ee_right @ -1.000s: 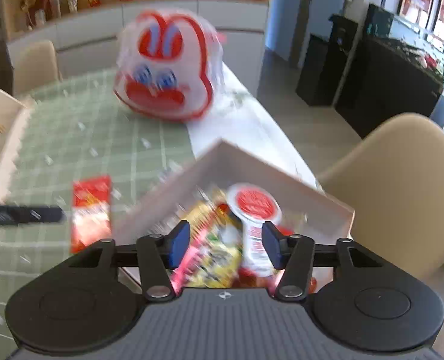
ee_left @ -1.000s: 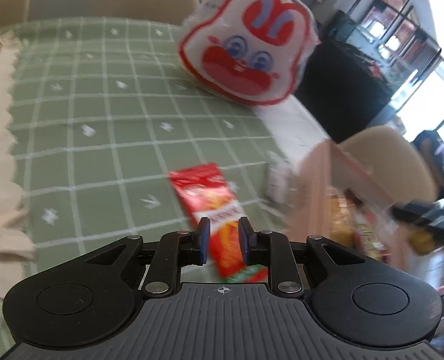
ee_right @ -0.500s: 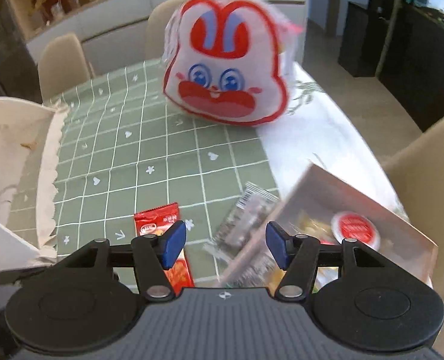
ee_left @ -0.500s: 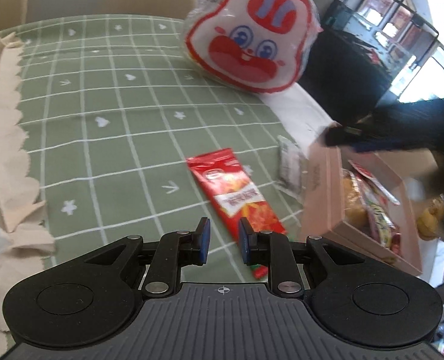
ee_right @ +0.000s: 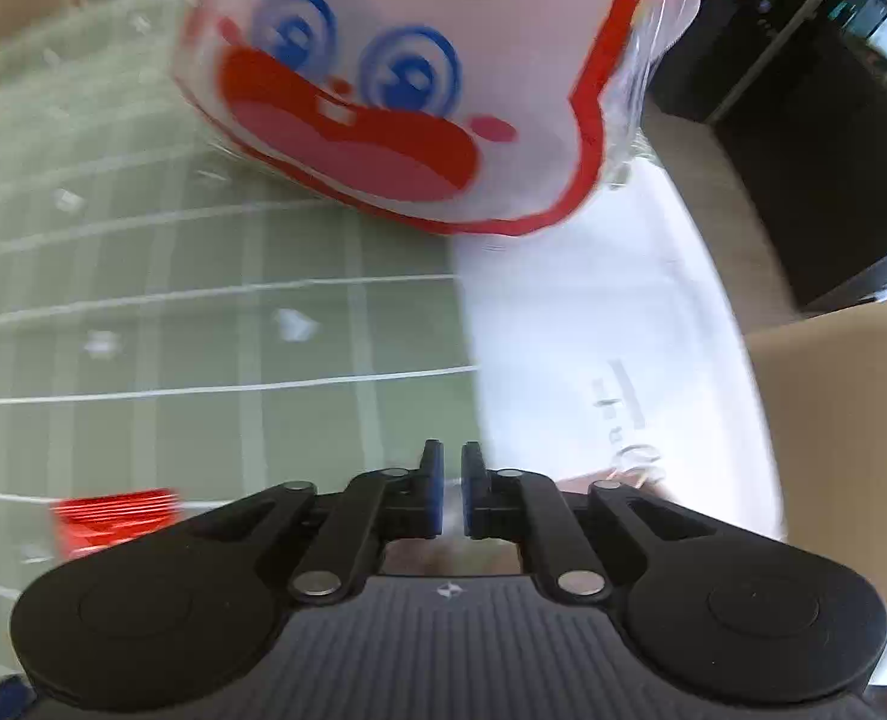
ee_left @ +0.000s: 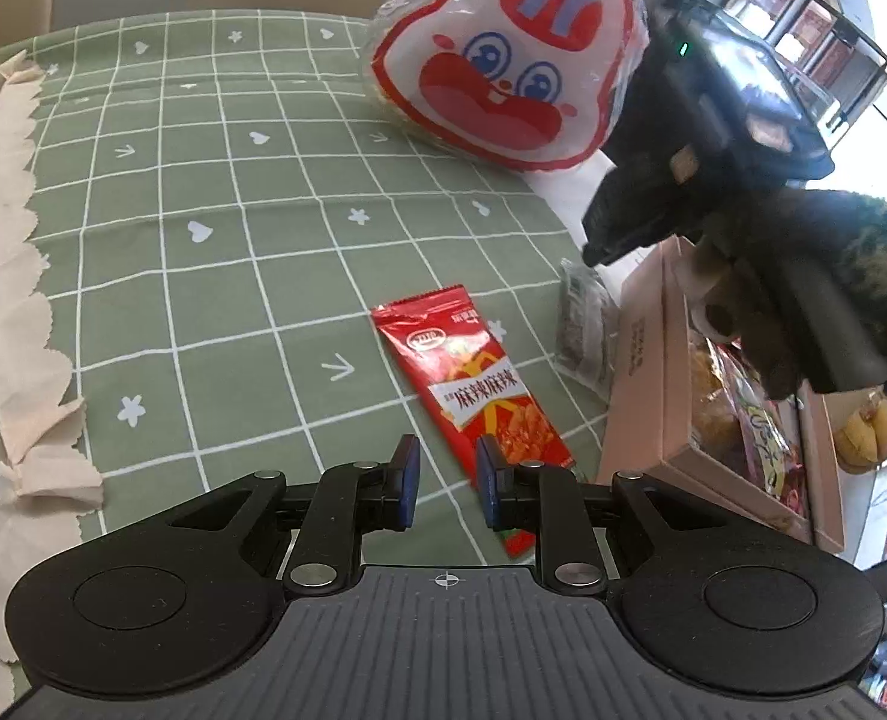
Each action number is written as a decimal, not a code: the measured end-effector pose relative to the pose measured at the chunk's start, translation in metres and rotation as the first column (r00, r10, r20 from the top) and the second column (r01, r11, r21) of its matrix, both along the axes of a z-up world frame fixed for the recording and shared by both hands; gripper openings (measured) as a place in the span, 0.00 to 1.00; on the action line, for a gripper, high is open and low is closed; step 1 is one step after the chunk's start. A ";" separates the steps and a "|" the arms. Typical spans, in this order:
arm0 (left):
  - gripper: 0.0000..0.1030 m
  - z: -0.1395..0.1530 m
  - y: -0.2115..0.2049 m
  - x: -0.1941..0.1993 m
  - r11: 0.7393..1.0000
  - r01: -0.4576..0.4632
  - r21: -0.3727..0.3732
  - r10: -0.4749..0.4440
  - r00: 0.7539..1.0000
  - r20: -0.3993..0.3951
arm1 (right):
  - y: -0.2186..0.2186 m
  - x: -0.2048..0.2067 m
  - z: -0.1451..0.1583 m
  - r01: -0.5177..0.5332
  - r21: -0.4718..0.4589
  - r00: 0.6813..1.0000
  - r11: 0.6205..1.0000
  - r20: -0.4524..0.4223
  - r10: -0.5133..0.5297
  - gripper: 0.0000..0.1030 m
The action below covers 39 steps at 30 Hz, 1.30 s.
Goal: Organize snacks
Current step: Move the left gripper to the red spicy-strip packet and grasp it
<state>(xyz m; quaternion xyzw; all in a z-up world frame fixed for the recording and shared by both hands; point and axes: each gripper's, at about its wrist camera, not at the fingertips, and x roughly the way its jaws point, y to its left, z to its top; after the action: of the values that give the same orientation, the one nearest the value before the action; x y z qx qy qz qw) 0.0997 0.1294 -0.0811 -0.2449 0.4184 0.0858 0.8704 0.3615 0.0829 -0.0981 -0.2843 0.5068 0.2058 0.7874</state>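
Left fingers [ee_left: 445, 483]: a narrow gap between the blue pads, nothing in it; they hang over the green checked cloth [ee_left: 215, 252], with the red packet's lower end just beyond and partly behind the right pad.
Right fingers [ee_right: 451, 492]: drawn together, only a thin slit between the pads; this view is blurred and I cannot tell whether anything is caught there. They have just been closing.
Red packet [ee_left: 473, 387]: flat on the cloth, lying on a slant, its top end pointing away from the left fingers; in the right view only a blurred red corner [ee_right: 113, 519] shows at the lower left.
Clear packet [ee_left: 584, 324]: leaning against the outer side of the pink box, between the box and the red packet.
Pink box [ee_left: 644, 384]: open, at the right edge of the surface, with yellow and red snacks inside.
Rabbit bag [ee_left: 509, 60]: large, white and red, in clear wrap, standing at the far side where the cloth ends and the bare white surface [ee_right: 593, 360] begins.
Right gripper body [ee_left: 713, 138]: seen from the left view above the box, held by a hand in a dark sleeve [ee_left: 851, 276].
Paper [ee_left: 5, 240]: pale scalloped sheet along the cloth's left edge.
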 end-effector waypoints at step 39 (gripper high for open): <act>0.24 -0.007 -0.012 0.014 0.980 0.036 0.194 -0.033 0.999 -0.021 | -0.127 -0.230 0.002 -0.119 0.368 0.986 0.922 -0.065 0.153 0.38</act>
<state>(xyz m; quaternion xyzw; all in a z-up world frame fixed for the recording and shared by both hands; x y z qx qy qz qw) 0.1138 0.1178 -0.0884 -0.1506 0.4199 0.1133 0.8878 0.1319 -0.0445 -0.0961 -0.1590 0.4750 0.3629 0.7857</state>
